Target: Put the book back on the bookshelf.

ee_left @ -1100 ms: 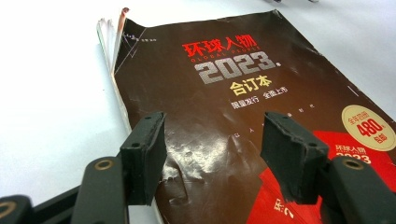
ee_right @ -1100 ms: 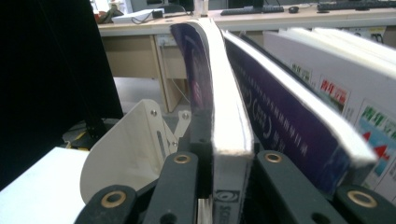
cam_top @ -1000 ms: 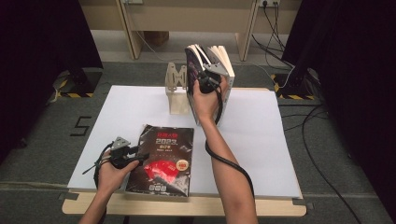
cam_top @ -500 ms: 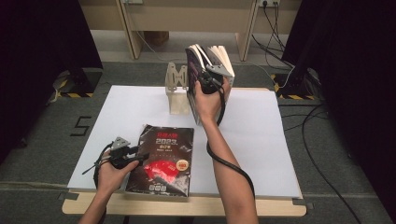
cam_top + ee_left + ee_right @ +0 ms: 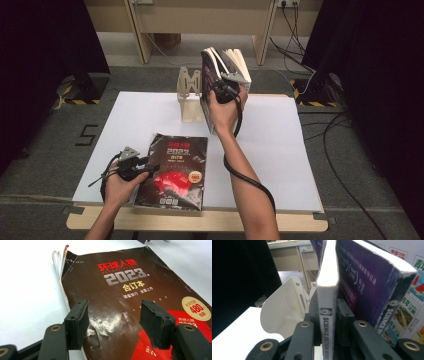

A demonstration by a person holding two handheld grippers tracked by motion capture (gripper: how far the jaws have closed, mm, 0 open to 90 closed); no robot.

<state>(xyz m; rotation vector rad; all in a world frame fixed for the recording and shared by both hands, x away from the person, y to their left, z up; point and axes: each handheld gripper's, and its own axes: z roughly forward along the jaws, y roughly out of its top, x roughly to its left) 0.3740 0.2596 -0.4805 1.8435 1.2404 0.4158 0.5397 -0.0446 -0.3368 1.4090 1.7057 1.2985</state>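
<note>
A dark magazine (image 5: 177, 172) with a red picture and "2023" on its cover (image 5: 120, 287) lies flat near the table's front edge. My left gripper (image 5: 149, 170) rests at its left edge, jaws open (image 5: 113, 320) and hovering over the cover. At the back, several magazines (image 5: 220, 65) stand upright beside a cream bookend (image 5: 189, 97). My right gripper (image 5: 219, 90) reaches into them. Its jaws (image 5: 328, 312) have just been closing and now sit against both sides of a thin white-spined science fiction magazine (image 5: 327, 287). A purple-covered magazine (image 5: 367, 282) leans right next to it.
The white table top (image 5: 285, 150) stretches to the right of my right arm and between the bookend and the flat magazine. The cream bookend (image 5: 284, 310) stands just left of the held magazine. Black cables trail from both grippers.
</note>
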